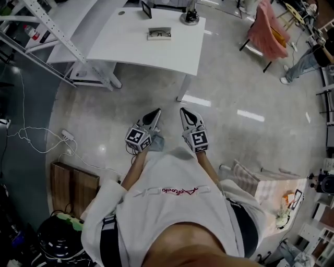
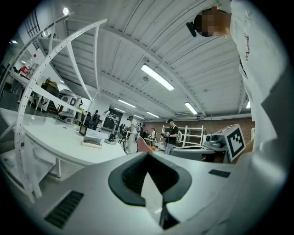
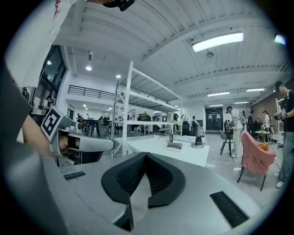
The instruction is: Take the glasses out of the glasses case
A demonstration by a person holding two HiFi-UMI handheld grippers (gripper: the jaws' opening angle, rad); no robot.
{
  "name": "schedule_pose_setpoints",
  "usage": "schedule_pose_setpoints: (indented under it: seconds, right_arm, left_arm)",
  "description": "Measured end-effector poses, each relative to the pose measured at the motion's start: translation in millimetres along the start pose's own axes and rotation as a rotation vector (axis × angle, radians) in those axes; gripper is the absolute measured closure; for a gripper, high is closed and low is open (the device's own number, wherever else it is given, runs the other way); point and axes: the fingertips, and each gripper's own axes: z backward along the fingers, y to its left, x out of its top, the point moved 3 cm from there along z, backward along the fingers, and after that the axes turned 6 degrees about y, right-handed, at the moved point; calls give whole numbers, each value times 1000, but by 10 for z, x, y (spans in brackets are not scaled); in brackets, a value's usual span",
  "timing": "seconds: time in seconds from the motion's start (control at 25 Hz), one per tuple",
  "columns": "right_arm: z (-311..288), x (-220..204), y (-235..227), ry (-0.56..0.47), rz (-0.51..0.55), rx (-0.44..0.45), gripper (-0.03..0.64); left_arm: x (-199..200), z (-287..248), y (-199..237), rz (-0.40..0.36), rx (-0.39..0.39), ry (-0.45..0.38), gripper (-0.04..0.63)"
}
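The open glasses case (image 1: 159, 34), with dark-framed glasses lying in it, sits on a white table (image 1: 130, 49) at the top of the head view. It shows small and far off as the case (image 2: 93, 139) in the left gripper view and as the case (image 3: 174, 146) in the right gripper view. My left gripper (image 1: 155, 114) and right gripper (image 1: 184, 111) are held side by side over the floor, well short of the table. Both point toward it. In the gripper views the left gripper (image 2: 148, 154) and the right gripper (image 3: 145, 155) each have their tips together with nothing between them.
On the table behind the case stand a dark screen-like object (image 1: 146, 9) and a round-based stand (image 1: 190, 17). A white metal frame (image 1: 52, 28) flanks the table's left. A power strip with cables (image 1: 67, 136) lies on the floor at left. A chair draped in pink cloth (image 1: 269, 28) stands at right.
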Motion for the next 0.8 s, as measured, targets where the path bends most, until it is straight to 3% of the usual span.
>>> schedule_pose_setpoints:
  seconds: [0.8]
  right_arm:
    - [-1868, 677, -511, -10, 27, -14, 621]
  left_arm:
    - [729, -802, 1752, -8, -32, -13, 574]
